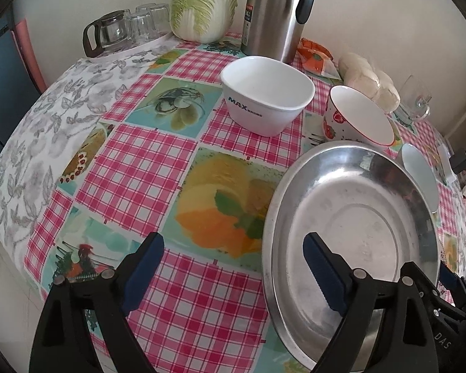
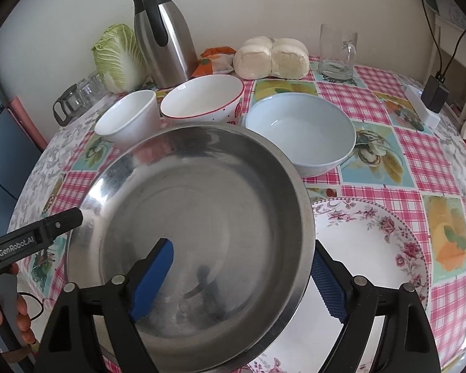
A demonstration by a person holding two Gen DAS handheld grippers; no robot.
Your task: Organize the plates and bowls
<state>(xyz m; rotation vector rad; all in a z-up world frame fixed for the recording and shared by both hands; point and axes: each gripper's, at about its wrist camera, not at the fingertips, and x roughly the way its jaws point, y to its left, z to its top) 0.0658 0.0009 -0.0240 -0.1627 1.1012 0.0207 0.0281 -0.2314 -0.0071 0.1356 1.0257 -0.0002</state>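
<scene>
At the near edge of the table [image 2: 385, 152], under its checked cloth, I see the steel plate [image 2: 202, 217] lying partly over the flowered plate [image 2: 366, 248], covering that plate's left side. My right gripper [image 2: 239, 283] straddles the steel plate's near right rim with its jaws spread wide: one blue pad [image 2: 153, 279] sits over the dish's inside, the other just outside the rim, and neither presses on the metal. My left gripper [image 1: 233, 276] also stands wide apart, with one pad [image 1: 323, 273] over the steel plate's [image 1: 351, 217] left rim and the other over bare cloth; I see no grip there either. Behind the plate, toward the far edge, three bowls stand in a row: a white square-sided bowl [image 1: 267, 93], a red-rimmed strawberry bowl [image 2: 202, 99] and a pale blue bowl [image 2: 301, 130]. A steel flask [image 2: 161, 37], a cabbage [image 2: 118, 56] and a glass mug [image 2: 338, 52] line the far edge by the wall.
</scene>
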